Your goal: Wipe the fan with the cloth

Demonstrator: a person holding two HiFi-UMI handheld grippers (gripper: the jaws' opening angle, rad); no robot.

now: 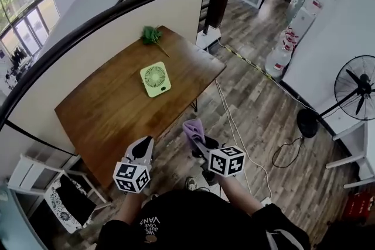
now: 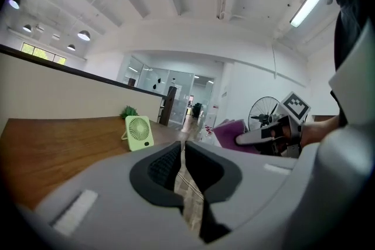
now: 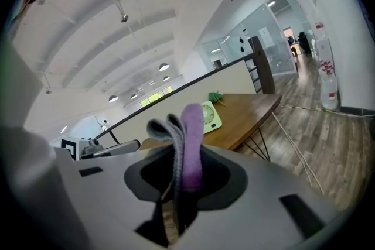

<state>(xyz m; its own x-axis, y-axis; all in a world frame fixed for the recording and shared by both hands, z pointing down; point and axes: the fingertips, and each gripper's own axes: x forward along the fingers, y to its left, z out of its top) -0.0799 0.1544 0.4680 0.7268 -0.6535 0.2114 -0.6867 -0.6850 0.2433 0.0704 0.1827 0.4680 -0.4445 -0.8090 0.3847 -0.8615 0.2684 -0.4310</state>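
Head view looks steeply down on a brown wooden table point(image 1: 105, 114) with the fan point(image 1: 155, 78) standing near its middle, well apart from both grippers, which hang over the floor off the table's near edge. The fan is small and pale green, a square body with rounded corners and a paler rim. Its face is filled by 1 round grille of fine radial slats, with a small dark dot at a lower corner. A green leafy sprig point(image 1: 152, 36) lies near the table's far corner.

From the left gripper view the fan point(image 2: 139, 132) stands almost upright, leaning back slightly on a thin wire prop behind it, its grille facing the camera. The left gripper point(image 2: 181, 152) has its 2 jaws pressed together with nothing between them, only the floor showing past the seam.

In the right gripper view the right gripper point(image 3: 176, 175) is clamped on the cloth point(image 3: 188, 137), a folded strip that is purple on 1 face and grey on the other. It rises from between the jaws and curls over at the top. Behind it the fan point(image 3: 211, 117) sits on the table point(image 3: 246, 114). In the head view the cloth point(image 1: 194, 129) shows as a purple bunch at the tips of the right gripper point(image 1: 198, 139), beside the left gripper point(image 1: 143, 148).
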